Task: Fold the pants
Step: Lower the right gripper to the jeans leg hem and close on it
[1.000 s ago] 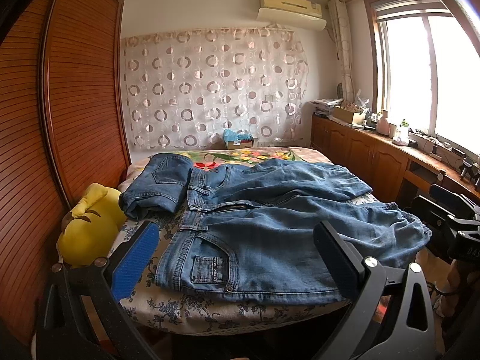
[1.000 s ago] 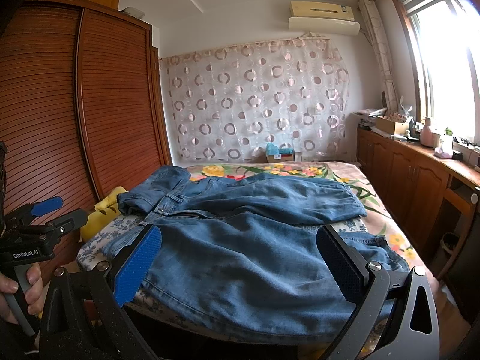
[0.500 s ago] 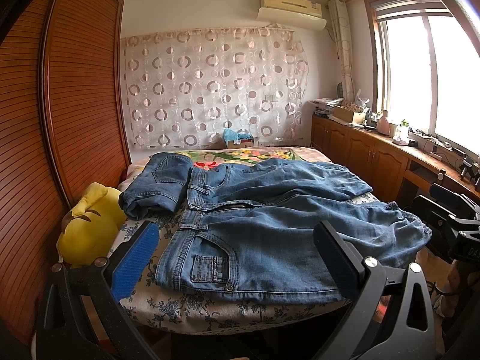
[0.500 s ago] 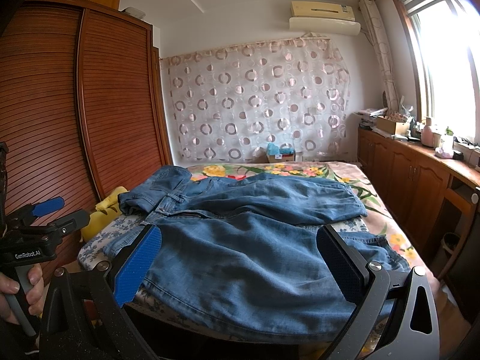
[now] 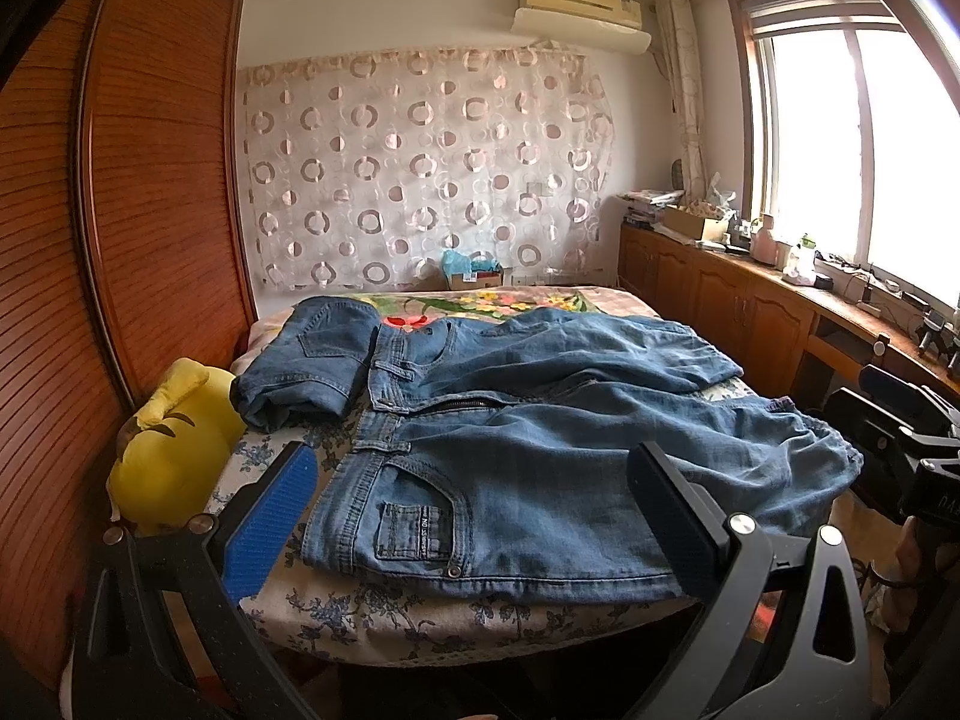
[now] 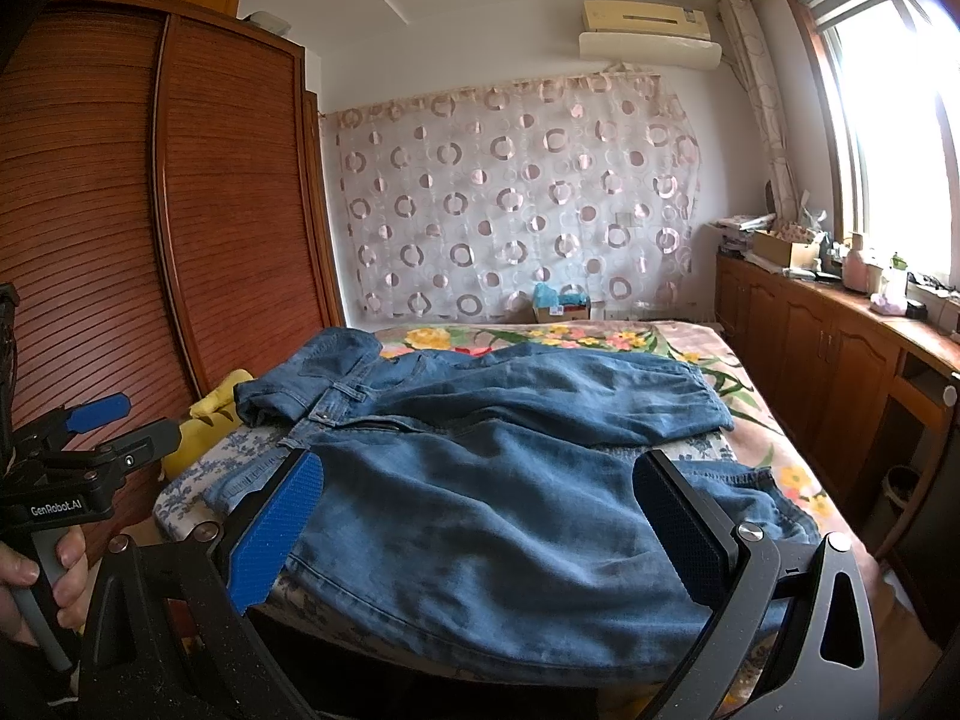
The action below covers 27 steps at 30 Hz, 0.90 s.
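Bed (image 5: pixel 384 618) with blue-floral sheet and bright flowered cover at centre; yellow plush toy (image 5: pixel 171 456) at 9 o'clock against its edge, beside slatted wooden wardrobe (image 5: pixel 150 192). Circle-patterned sheer curtain (image 5: pixel 420 168) at 12 o'clock, air conditioner (image 5: pixel 579 3) above, cardboard box (image 5: pixel 474 276) below. Wooden cabinets (image 5: pixel 738 306) with cluttered top under window (image 5: pixel 852 150) at 3 o'clock.

Your left gripper (image 5: pixel 474 516) is level, jaws spread wide with nothing between them, the blue-padded finger (image 5: pixel 267 525) at 8 o'clock and the black one at 4. Your right gripper (image 6: pixel 480 525) matches it, wide and empty. Your left hand (image 6: pixel 36 576), at 8 o'clock in the right view, wraps its handle.
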Each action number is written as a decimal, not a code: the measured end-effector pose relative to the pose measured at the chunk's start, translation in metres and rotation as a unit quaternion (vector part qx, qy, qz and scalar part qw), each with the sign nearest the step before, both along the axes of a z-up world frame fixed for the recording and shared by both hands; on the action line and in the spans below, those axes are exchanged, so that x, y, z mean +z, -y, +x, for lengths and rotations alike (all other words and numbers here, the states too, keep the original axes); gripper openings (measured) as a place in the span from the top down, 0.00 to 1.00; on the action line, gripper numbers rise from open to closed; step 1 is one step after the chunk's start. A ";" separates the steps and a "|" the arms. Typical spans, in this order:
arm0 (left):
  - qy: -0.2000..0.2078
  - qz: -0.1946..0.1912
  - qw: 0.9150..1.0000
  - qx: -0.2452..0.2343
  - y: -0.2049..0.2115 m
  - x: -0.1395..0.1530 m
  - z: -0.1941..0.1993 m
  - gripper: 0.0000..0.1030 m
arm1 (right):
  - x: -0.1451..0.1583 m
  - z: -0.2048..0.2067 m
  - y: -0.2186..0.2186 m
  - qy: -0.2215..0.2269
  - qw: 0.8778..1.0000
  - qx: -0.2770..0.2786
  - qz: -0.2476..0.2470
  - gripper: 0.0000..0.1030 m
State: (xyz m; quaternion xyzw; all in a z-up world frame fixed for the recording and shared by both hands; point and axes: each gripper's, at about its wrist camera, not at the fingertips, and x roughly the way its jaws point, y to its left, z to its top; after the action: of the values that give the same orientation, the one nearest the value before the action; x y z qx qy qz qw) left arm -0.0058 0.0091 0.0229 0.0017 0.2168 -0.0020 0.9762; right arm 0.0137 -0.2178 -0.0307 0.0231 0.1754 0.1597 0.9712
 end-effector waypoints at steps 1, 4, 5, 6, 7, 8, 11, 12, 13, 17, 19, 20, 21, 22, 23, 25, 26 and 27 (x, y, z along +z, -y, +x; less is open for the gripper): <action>-0.001 0.000 1.000 0.001 0.000 0.001 0.000 0.00 | 0.000 0.000 0.000 0.000 1.000 0.001 0.000 0.00; -0.003 -0.003 1.000 0.002 0.000 -0.003 0.003 0.00 | -0.001 0.001 -0.001 0.002 1.000 -0.001 -0.010 0.00; -0.003 -0.005 1.000 0.002 -0.001 -0.006 0.005 0.00 | -0.002 0.002 -0.001 0.002 1.000 0.000 -0.012 0.00; -0.003 -0.007 1.000 0.003 -0.002 -0.008 0.006 0.00 | -0.003 0.002 0.000 0.001 1.000 0.001 -0.012 0.00; -0.003 -0.008 1.000 0.004 -0.001 -0.014 0.009 0.00 | -0.004 0.004 0.002 0.000 1.000 0.000 -0.012 0.00; -0.004 -0.009 1.000 0.005 -0.002 -0.017 0.011 0.00 | -0.005 0.005 0.003 -0.002 1.000 -0.002 -0.014 0.01; -0.013 -0.010 1.000 0.003 -0.004 -0.024 0.018 0.00 | -0.009 0.010 0.007 -0.010 1.000 -0.006 -0.019 0.02; -0.016 -0.009 1.000 0.002 -0.005 -0.029 0.022 0.00 | -0.010 0.012 0.008 -0.013 1.000 -0.007 -0.020 0.02; -0.020 -0.008 1.000 0.001 -0.006 -0.031 0.024 0.00 | -0.011 0.013 0.009 -0.016 1.000 -0.007 -0.022 0.02; -0.035 0.002 0.999 -0.001 -0.009 -0.039 0.032 0.00 | -0.011 0.019 0.014 -0.028 0.999 -0.009 -0.028 0.03; -0.042 0.004 0.999 -0.006 -0.010 -0.044 0.036 0.00 | -0.010 0.021 0.018 -0.032 0.999 -0.014 -0.034 0.03; -0.048 0.004 0.999 -0.008 -0.011 -0.047 0.039 0.00 | -0.009 0.021 0.020 -0.033 0.999 -0.016 -0.035 0.03; -0.052 0.002 0.999 -0.009 -0.012 -0.049 0.040 0.00 | -0.008 0.021 0.023 -0.035 0.999 -0.019 -0.036 0.03; -0.057 0.001 0.998 -0.011 -0.013 -0.051 0.042 0.00 | -0.007 0.022 0.025 -0.038 0.998 -0.023 -0.037 0.03; -0.061 -0.001 0.998 -0.012 -0.014 -0.052 0.043 0.00 | -0.007 0.021 0.028 -0.039 0.998 -0.026 -0.038 0.03; -0.068 -0.002 0.998 -0.014 -0.015 -0.056 0.045 0.00 | -0.007 0.020 0.037 -0.043 0.998 -0.034 -0.042 0.03; -0.071 -0.003 0.997 -0.015 -0.015 -0.059 0.046 0.00 | -0.006 0.020 0.040 -0.046 0.997 -0.039 -0.043 0.03; -0.072 -0.003 0.997 -0.016 -0.016 -0.059 0.047 0.00 | -0.007 0.019 0.044 -0.049 0.997 -0.044 -0.045 0.03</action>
State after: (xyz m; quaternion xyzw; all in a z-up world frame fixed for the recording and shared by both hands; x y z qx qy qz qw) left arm 0.0408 0.0254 -0.0363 0.0016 0.2867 -0.0184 0.9578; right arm 0.0325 -0.2613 -0.0373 -0.0047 0.2285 0.1075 0.9676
